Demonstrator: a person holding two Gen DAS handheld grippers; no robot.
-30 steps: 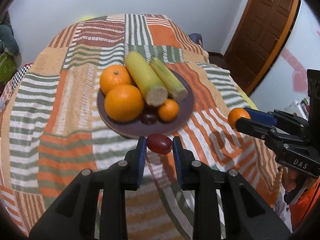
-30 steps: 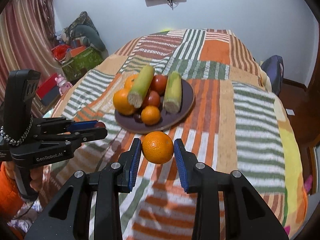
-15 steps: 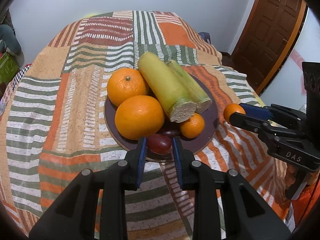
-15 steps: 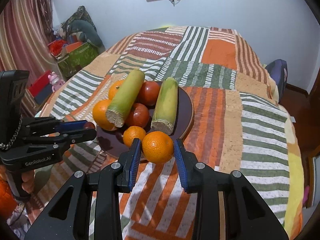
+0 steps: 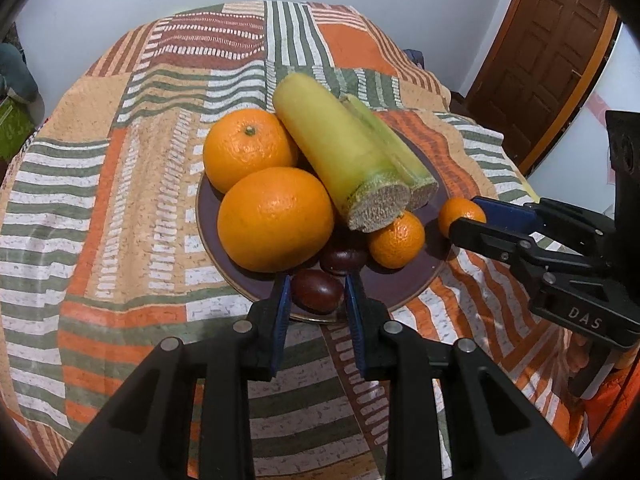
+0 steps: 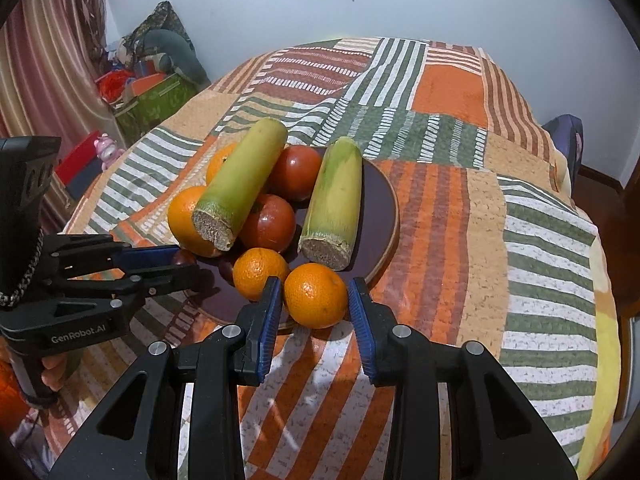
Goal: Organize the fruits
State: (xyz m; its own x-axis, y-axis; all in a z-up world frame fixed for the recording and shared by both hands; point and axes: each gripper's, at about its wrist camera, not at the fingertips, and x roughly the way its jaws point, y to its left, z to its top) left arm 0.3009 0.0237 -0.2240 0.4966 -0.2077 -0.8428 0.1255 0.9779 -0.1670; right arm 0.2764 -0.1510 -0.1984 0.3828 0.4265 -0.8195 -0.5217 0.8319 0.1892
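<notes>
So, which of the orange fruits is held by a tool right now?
The small orange mandarin between the right tool's blue pads, at the dark plate's near rim; the other oranges lie free on the plate.

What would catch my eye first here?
Probably the dark plate mid-table, heaped with oranges and two thick green-yellow stalks. At its near edge, the left gripper brackets a dark red fruit, while the right gripper brackets a small orange.
</notes>
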